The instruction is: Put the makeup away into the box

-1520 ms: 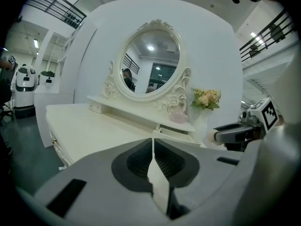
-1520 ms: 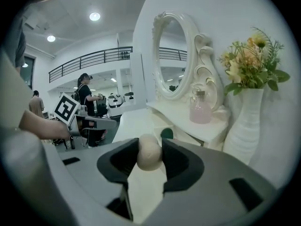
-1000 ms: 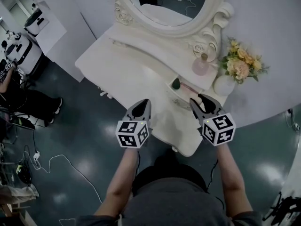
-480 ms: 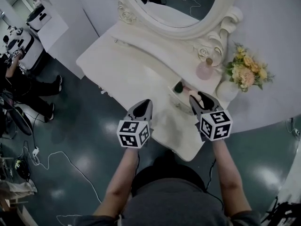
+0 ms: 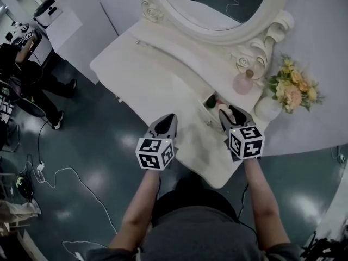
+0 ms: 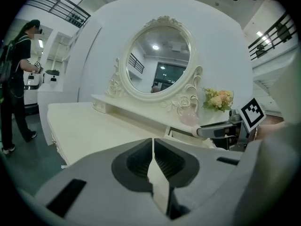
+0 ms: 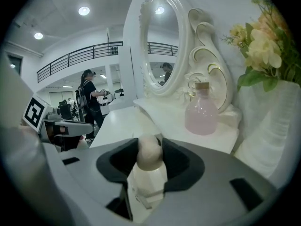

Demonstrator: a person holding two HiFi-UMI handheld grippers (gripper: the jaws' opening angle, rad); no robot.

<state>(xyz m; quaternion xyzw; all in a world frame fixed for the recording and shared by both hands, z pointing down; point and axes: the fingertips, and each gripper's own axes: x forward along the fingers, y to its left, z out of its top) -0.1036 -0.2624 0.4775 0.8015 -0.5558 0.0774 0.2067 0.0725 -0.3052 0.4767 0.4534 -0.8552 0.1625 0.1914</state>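
My right gripper (image 5: 229,112) holds a beige egg-shaped makeup sponge (image 7: 149,155) between its jaws, which are opening slightly. It hovers right at the near edge of the small open box (image 5: 207,109) on the white dressing table (image 5: 157,75). A dark green sponge (image 5: 210,100) and something pink lie in the box. My left gripper (image 5: 168,119) is shut and empty, over the table's front part to the left of the box. In the left gripper view its tips (image 6: 153,142) meet.
A pink glass bottle (image 5: 243,82) stands on the shelf behind the box, beside a white vase (image 5: 269,106) of flowers (image 5: 293,88). An oval mirror (image 5: 217,10) rises at the back. A person (image 5: 27,69) stands on the floor far left.
My right gripper has moved forward and down with the sponge, closer to the box. The left gripper has hardly shifted.
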